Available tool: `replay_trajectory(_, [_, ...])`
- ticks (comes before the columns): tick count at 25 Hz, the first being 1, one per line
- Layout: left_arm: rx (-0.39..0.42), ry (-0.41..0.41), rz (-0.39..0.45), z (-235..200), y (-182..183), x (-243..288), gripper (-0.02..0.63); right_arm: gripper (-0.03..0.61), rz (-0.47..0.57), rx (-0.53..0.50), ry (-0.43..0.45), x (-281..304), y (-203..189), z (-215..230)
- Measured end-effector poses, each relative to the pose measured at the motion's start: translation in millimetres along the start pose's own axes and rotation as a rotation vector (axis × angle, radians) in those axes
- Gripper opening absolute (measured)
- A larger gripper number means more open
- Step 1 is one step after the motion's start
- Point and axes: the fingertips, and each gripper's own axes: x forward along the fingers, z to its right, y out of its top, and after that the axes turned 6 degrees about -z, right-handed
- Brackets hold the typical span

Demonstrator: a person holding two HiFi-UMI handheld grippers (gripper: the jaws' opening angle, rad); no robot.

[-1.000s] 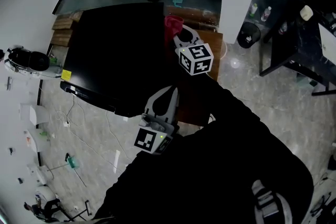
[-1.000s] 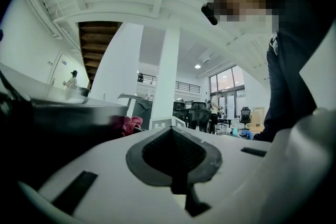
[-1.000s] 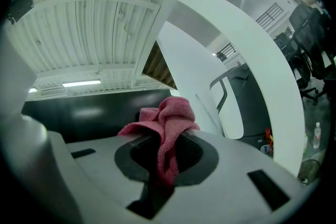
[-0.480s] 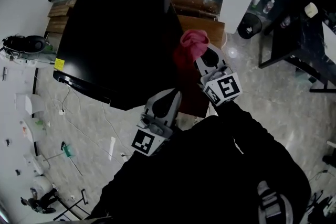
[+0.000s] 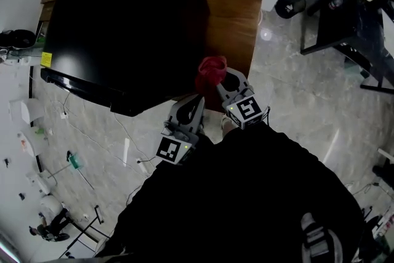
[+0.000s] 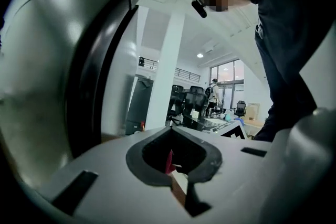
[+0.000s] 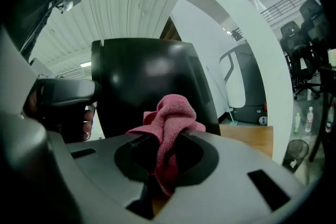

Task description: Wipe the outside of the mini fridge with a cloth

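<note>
The mini fridge (image 5: 123, 28) is a glossy black box with rounded edges that fills the upper left of the head view. A small yellow sticker sits near its left edge, and a wooden top (image 5: 231, 21) shows along its right side. In the right gripper view the fridge (image 7: 147, 81) rises dark and shiny in the middle of the frame, catching pale reflections. In the left gripper view its curved side (image 6: 63, 60) takes up the whole left of the frame. The cloth (image 5: 211, 71) is a crumpled red-pink rag just off the fridge's lower right corner in the head view, and whether it touches the fridge cannot be told. The right gripper (image 5: 220, 80) is clenched on the cloth. In its own view the rag (image 7: 169, 123) is pinched between the jaws (image 7: 165, 136) and bunches up above them, in front of the fridge's face. The left gripper (image 5: 197, 101) sits just left of the right one in the lower middle of the head view, under the fridge's front edge. In its own view (image 6: 170, 131) its jaws meet at the tips with nothing held between them.
</note>
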Motion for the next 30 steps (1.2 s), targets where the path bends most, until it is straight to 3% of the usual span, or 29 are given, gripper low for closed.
replay_trajectory(5, [-0.052, 0.054, -0.024, -23, -40, -9, 0.005, 0.052, -0.076, 0.011, 0.055, 25, -51, -28])
replay_trajectory(11, [-0.067, 0.090, -0.082, -35, -72, -13, 0.005, 0.052, -0.122, 0.065, 0.085, 49, -81, -40])
replay_trajectory(21, [-0.109, 0.114, -0.068, -44, -78, -10, 0.005, 0.052, -0.119, 0.114, 0.065, 82, -90, -41])
replay_trajectory(30, [-0.067, 0.140, -0.121, -52, -84, 10, 0.005, 0.052, -0.107, 0.095, 0.035, 95, -85, -18])
